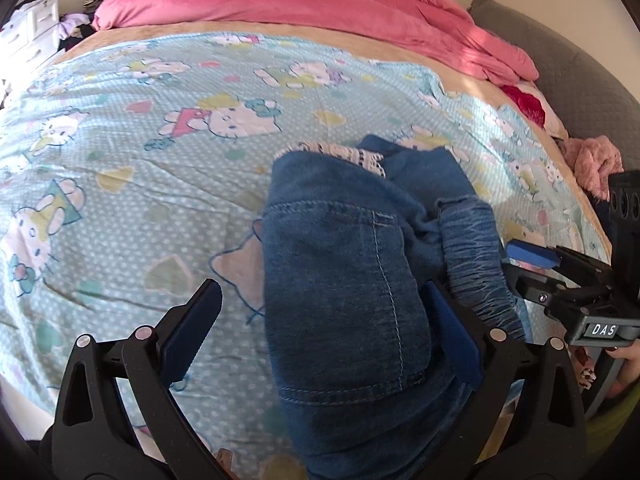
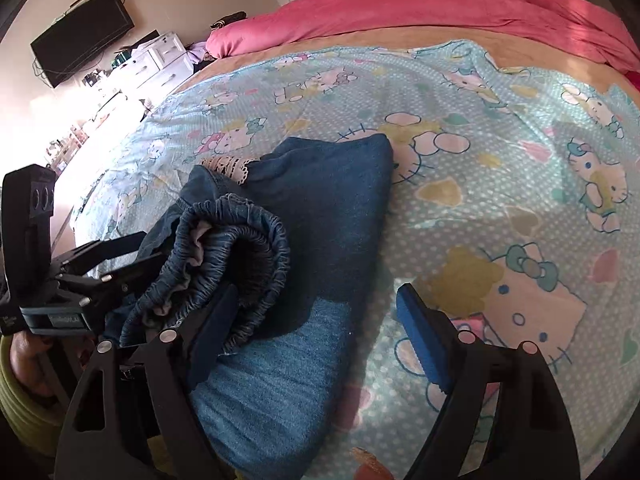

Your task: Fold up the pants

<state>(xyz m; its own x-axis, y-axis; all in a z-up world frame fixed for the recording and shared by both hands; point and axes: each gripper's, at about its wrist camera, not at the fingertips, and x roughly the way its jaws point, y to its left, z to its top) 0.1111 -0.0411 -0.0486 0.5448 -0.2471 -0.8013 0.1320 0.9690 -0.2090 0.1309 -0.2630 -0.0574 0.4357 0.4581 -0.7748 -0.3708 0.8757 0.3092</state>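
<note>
On bedsheet [image 1: 120, 128] — folded pants [image 1: 344, 280] lie lengthwise, waistband near; left claw [image 1: 320, 328], right claw [image 2: 320, 328] both spread wide.

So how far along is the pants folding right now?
Partly done: the jeans lie bunched on the cartoon-print sheet, legs already doubled over. Both the left gripper and right gripper sit open around the elastic waistband. Flattening and a final neat fold remain.

This is a home bedroom. Ahead of the grippers spreads a bed under a cartoon-cat sheet [image 1: 140, 128], with a pink duvet [image 1: 280, 0] bunched at its far side. Far left of the right gripper stand white drawers [image 2: 160, 62] and a wall-mounted black screen [image 2: 80, 36].
</note>
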